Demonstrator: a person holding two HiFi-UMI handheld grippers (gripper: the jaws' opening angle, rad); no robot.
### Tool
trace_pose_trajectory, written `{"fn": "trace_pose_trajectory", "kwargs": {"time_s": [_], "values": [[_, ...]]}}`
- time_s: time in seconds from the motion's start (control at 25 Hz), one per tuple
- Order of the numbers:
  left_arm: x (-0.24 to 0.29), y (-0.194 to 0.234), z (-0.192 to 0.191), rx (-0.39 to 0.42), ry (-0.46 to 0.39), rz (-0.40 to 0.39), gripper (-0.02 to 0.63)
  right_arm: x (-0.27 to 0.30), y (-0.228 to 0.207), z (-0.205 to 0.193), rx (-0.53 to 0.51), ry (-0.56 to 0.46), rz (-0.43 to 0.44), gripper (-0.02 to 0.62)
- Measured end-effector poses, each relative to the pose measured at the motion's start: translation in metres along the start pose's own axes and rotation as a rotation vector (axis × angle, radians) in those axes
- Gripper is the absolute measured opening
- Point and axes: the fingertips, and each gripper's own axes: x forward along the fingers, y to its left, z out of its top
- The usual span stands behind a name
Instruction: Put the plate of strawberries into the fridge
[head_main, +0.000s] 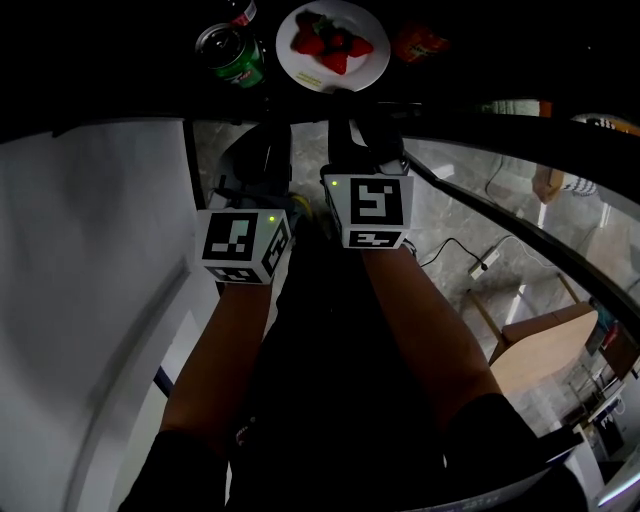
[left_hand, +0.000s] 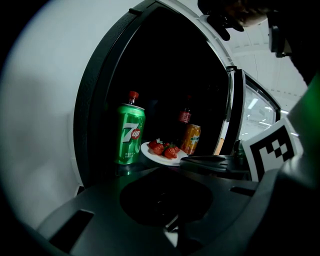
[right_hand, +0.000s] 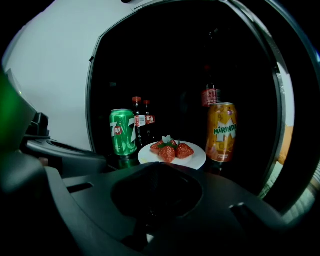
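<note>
Plate of strawberries at the fridge. The white, round, glazed plate (right_hand: 192, 159) lies inside the open fridge (left_hand: 86, 115), apparently flat on the dark shelf and just ahead of both grippers. It carries a small heap of red, seeded strawberries (right_hand: 172, 150) with green leaves. Ahead-left of the right gripper's (head_main: 345, 105) jaws stands a green aluminium 7up can (right_hand: 123, 132), ahead-right an orange Mirinda can (right_hand: 221, 132), and further in are dark cola bottles (right_hand: 138, 120). The right gripper's tip reaches the plate's near rim. Each gripper's own view shows only its dark matte housing, so it cannot be told whether the right jaws are clamped on the rim or clear of it, nor how the left gripper's (head_main: 262, 140) jaws stand; nothing shows between the left ones. Judged step: the plate lies where the task wants it, which fits either the last instant of setting it down or the moment just after letting go. Any movement near the rim calls for a straight, level path, since the smooth plate would slide easily and the light cans could tip. The glass door (left_hand: 240, 120) stands open to the jaws' right.
</note>
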Motion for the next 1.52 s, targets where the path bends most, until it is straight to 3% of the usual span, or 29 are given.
{"fn": "trace_pose_trajectory", "kwargs": {"time_s": [0.52, 1.04, 1.52], "values": [[-0.004, -0.005, 0.017, 0.028, -0.024, -0.009, 0.003, -0.015, -0.005, 0.015, 0.019, -0.029, -0.002, 0.005], [-0.025, -0.039, 0.080, 0.093, -0.086, -0.040, 0.003, -0.080, -0.016, 0.081, 0.039, -0.089, 0.007, 0.005], [-0.046, -0.065, 0.108, 0.124, -0.129, -0.044, 0.003, -0.113, -0.026, 0.108, 0.034, -0.112, -0.012, 0.005]]}}
